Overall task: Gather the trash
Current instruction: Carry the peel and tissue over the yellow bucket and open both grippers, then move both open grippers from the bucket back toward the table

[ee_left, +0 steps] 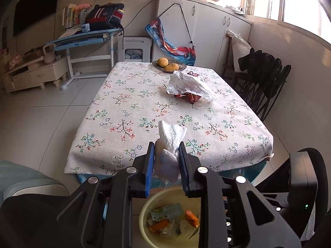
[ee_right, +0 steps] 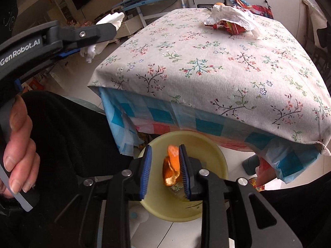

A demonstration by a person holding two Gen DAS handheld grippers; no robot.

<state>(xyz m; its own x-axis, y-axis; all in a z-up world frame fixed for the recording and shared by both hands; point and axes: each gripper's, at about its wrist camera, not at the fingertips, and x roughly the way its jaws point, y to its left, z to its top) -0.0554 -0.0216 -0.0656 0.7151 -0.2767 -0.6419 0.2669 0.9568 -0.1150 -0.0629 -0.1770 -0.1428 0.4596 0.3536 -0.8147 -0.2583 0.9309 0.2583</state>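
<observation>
The left gripper [ee_left: 166, 155] holds a crumpled white paper tissue [ee_left: 170, 142] pressed between its fingers, above the pale yellow plastic bin [ee_left: 144, 212]. The right gripper [ee_right: 165, 165] stands over this bin; its fingers are parted, and an orange peel piece [ee_right: 171, 165] leans on the right one.

Pale floor tiles [ee_left: 41, 107] run under a tabletop [ee_left: 132, 111] covered in floral cloth. White cabinets [ee_left: 209, 33] stand behind it, beside a bright window [ee_left: 293, 2] pouring in daylight. A blue desk [ee_left: 82, 39] with books, a low cream TV stand [ee_left: 35, 74] and a dark TV [ee_left: 35, 6] line the left wall.
</observation>
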